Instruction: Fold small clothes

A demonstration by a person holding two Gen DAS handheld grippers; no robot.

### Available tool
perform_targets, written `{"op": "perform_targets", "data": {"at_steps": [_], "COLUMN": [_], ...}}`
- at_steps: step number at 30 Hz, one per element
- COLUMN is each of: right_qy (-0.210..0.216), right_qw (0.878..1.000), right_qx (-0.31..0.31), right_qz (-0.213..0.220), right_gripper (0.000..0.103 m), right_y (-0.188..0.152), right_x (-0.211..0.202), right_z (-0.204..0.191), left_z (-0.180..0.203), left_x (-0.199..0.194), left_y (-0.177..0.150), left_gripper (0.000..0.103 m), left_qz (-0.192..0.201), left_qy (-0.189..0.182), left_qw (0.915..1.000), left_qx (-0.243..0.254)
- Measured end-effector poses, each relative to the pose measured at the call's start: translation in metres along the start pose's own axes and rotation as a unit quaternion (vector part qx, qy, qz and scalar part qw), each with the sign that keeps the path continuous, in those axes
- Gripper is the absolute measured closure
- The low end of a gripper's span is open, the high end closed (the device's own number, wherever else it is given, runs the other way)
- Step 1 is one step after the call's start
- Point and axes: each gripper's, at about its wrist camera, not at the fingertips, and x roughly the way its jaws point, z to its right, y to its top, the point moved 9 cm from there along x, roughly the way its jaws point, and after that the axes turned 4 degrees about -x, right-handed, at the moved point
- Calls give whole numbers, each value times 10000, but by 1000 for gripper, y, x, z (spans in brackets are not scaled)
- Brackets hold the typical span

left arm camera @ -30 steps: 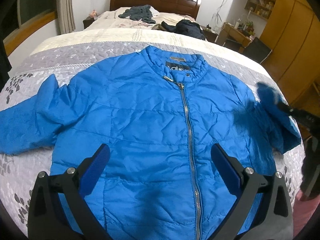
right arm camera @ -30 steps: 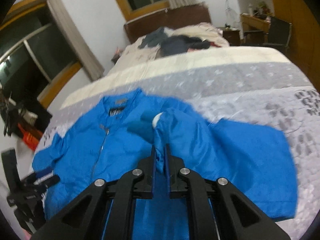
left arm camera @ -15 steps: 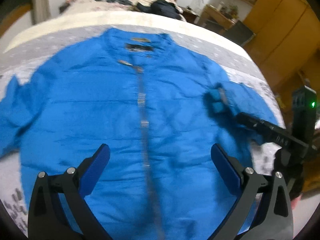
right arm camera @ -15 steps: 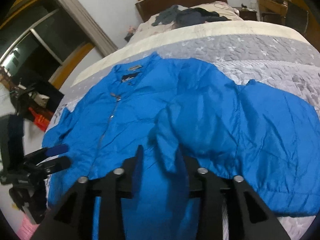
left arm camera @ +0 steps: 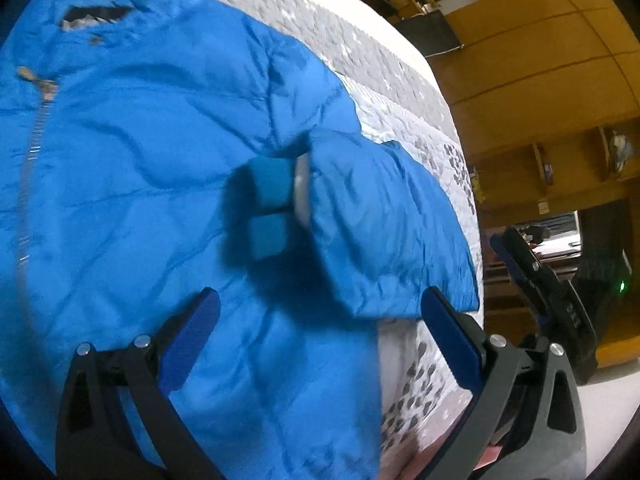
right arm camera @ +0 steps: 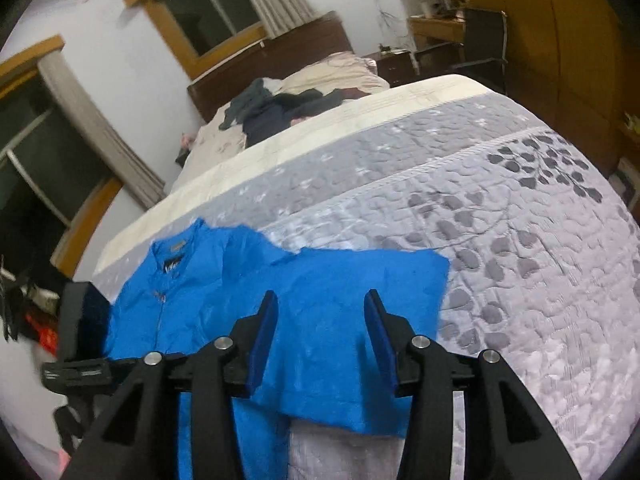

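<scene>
Left wrist view: blue jacket [left arm camera: 132, 152] spreads beyond the left claw [left arm camera: 320, 320] (wide apart, empty).

1. Your left wrist view cuts the blue jacket [left arm camera: 132, 168] off at the left and bottom edges; its far sleeve and hem stay out of sight.
2. The collar label [left arm camera: 96, 16] smears with motion, so you cannot read it.
3. In your right wrist view the jacket's lower part hides behind the right tool [right arm camera: 320, 328].
4. The dark clothes [right arm camera: 280, 108] near the headboard are too small to identify.
</scene>
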Motion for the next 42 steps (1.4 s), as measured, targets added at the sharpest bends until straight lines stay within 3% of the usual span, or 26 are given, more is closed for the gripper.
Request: {"op": "perform_targets", "data": {"at_steps": [3, 4, 5, 6, 8, 14, 20, 25, 30, 35, 38, 42], "right_qy": [-18, -22, -15, -10, -50, -117, -92, 97, 439, 927, 1379, 1639], "right_qw": [10000, 9999, 9999, 9999, 9999, 9998, 9997, 9995, 9983, 9945, 9890, 9848], "right_qx": [89, 103, 115, 122, 114, 143, 215, 306, 313, 286, 243, 221], "right_qz": [38, 46, 46, 46, 49, 55, 82, -2, -223, -402, -472, -523], "right_gripper": [57, 57, 57, 57, 57, 57, 57, 57, 55, 40, 40, 39], "right_y": [1, 2, 2, 3, 4, 2, 3, 1, -7, -14, -18, -21], "right_x": [-2, -2, -2, -2, 1, 2, 2, 8, 22, 31, 35, 38], "right_z": [8, 10, 11, 12, 11, 14, 19, 18, 4, -14, -33, -45], "left_z": [4, 5, 6, 6, 10, 24, 35, 19, -18, -61, -83, -116], "left_x": [13, 16, 19, 20, 20, 1, -54, -108, -147, -186, -206, -232], "left_y": [5, 7, 8, 9, 10, 12, 13, 23, 28, 23, 19, 18], "left_gripper": [6, 17, 38, 46, 74, 92, 95, 95, 95, 95, 95, 95], "left_qz": [-21, 29, 33, 11, -18, 445, 1212, 1780, 2103, 2353, 2477, 2755], "left_qy": [58, 132, 175, 194, 13, -16, -71, 11, 129, 183, 260, 459], "left_qw": [10000, 9999, 9998, 9998, 10000, 9989, 9915, 9827, 9772, 9717, 9685, 9597], "left_qx": [-51, -25, -5, 2, -70, 121, 461, 513, 275, 49, -83, -311]}}
